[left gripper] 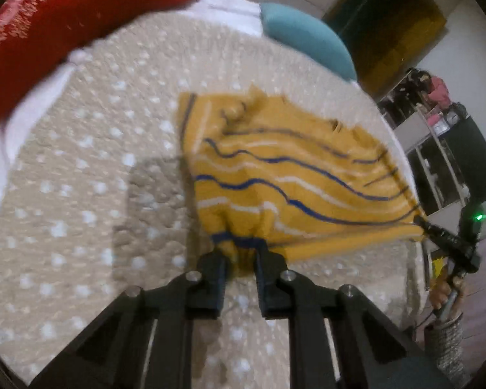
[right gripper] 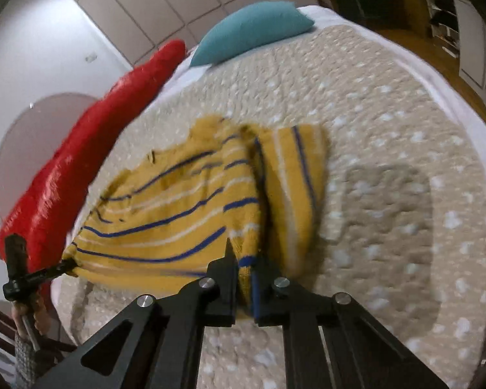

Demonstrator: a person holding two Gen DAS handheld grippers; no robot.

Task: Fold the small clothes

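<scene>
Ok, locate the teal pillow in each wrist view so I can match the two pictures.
Left wrist view: the teal fabric pillow lies at upper centre-right, at the far end of the beige dotted quilt.
Right wrist view: the teal pillow lies at top centre, right of the red cushion.
Shared landmark: the yellow striped garment, held in both views.

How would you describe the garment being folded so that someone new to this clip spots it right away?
Start at the bed, covered by a beige white-dotted quilt with a red pillow and a teal pillow at its far end. On the quilt's middle lies the small mustard-yellow garment, pinched by the left gripper and right gripper. Its thin blue and white stripes set it apart.
</scene>
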